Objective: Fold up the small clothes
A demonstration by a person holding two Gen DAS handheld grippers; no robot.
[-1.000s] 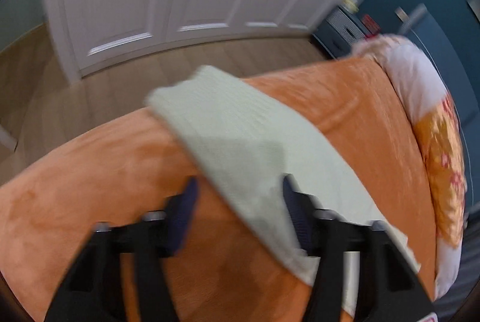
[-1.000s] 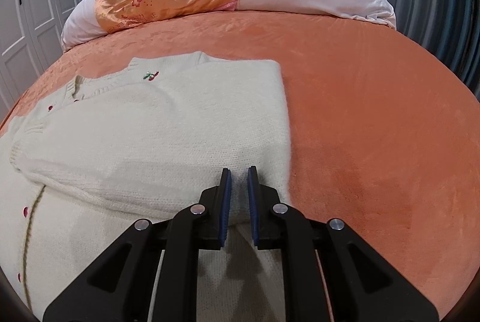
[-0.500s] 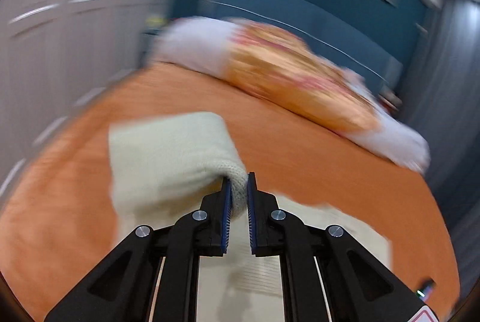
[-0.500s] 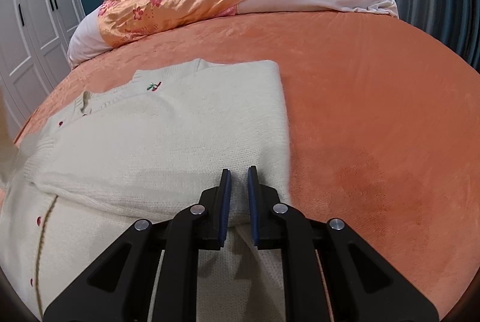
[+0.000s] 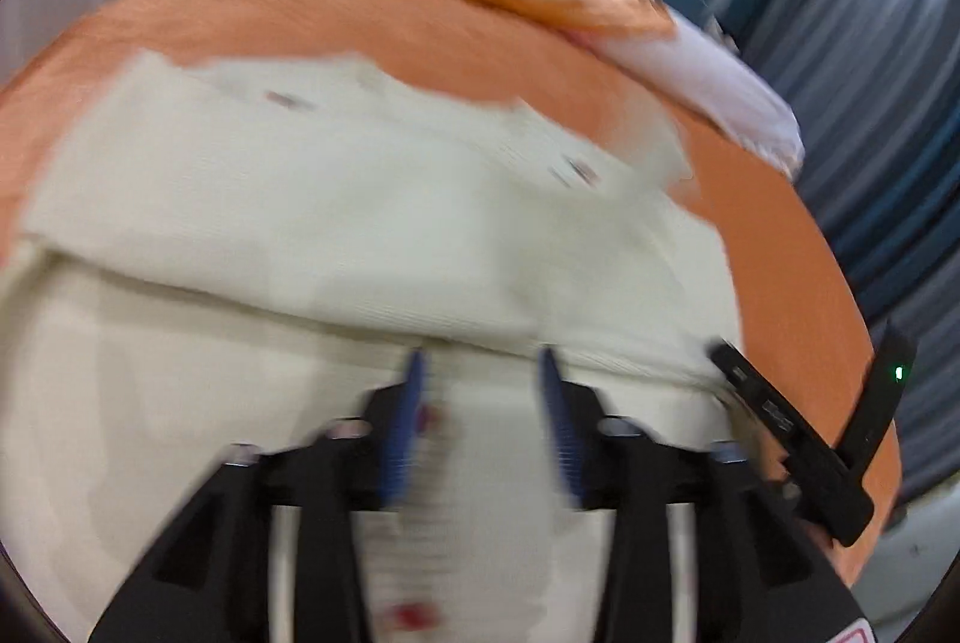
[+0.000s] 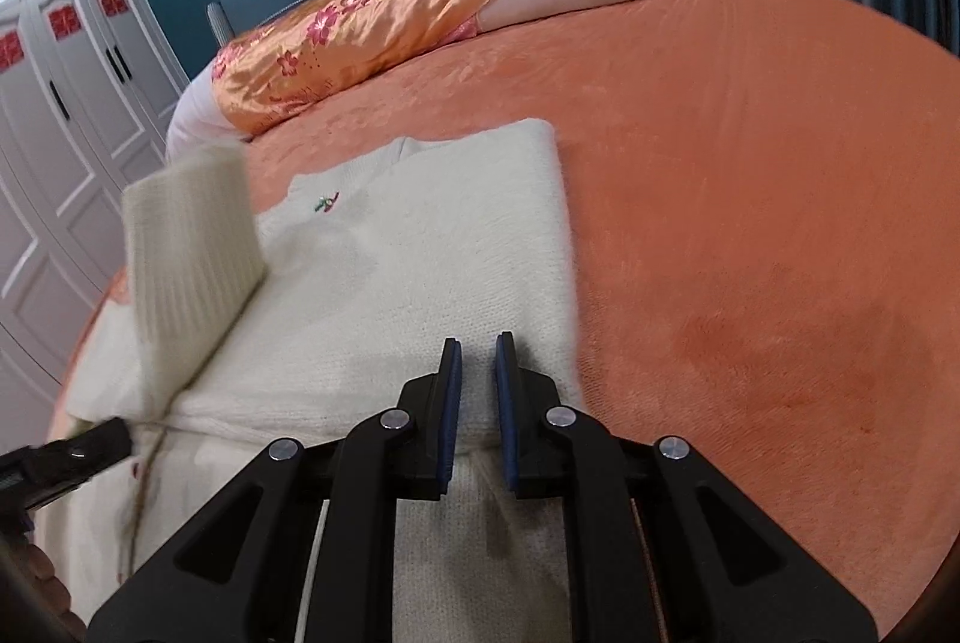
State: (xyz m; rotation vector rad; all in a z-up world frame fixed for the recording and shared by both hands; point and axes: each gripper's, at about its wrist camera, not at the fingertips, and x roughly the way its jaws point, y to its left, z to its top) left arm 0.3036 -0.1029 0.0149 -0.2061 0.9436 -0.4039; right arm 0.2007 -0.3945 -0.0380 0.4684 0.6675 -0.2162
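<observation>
Two grippers over one cream cardigan (image 5: 360, 199), spread on an orange bed (image 6: 750, 163).

Left gripper (image 5: 480, 367): jaws wide apart, nothing seen between them. Heavily blurred view. Folded edge of cardigan just ahead of the fingertips at 12 o'clock, running 9 to 3. Button placket under the jaws, toward 6.

Sleeve (image 6: 192, 247), right view: raised off the body at 9 o'clock, blurred, no grip on it visible.

Right gripper (image 6: 477, 349): jaws almost together, narrow gap only, no fabric seen pinched. Tips resting on the cardigan close to its 3 o'clock edge. Body stretching from the tips toward 11, long axis 6 to 12. Bare bed from 1 to 5.

Judged step: laying the sleeve across the body. Judged deciding relation: sleeve on the 9 o'clock side, so nearer the left gripper; sleeve axis to finish crosswise, 9 to 3, over the body. Use the right gripper as anchor at the 3 o'clock edge.
</observation>
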